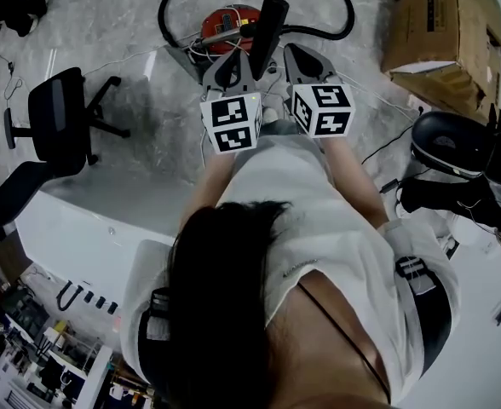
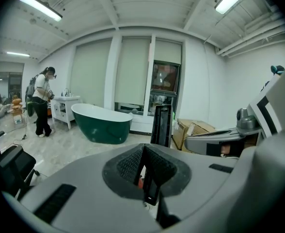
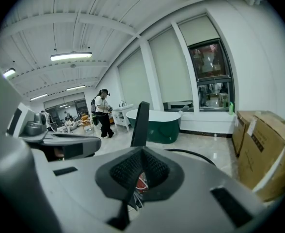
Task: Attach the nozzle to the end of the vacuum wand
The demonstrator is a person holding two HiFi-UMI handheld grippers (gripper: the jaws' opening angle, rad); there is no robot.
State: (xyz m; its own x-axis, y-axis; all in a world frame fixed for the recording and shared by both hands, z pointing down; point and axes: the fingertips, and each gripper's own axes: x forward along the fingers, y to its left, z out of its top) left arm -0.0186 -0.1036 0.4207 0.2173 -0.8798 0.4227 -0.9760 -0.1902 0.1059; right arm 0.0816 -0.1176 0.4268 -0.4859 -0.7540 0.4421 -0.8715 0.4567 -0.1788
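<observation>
black wand (image 1: 269, 24): upright, long axis vertical; left gripper (image 2: 142, 159): jaws together; right gripper (image 3: 141, 163): jaws together

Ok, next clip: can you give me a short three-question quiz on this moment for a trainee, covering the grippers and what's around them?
1. True or false: the left gripper and the right gripper both have their jaws closed.
2. What colour is the vacuum canister on the floor ahead of the grippers? A blue, B red, C yellow.
3. Fill in: in the right gripper view, the cardboard boxes stand to the ___ of the green bathtub.

Key: 1 true; 2 B; 3 right.
</observation>
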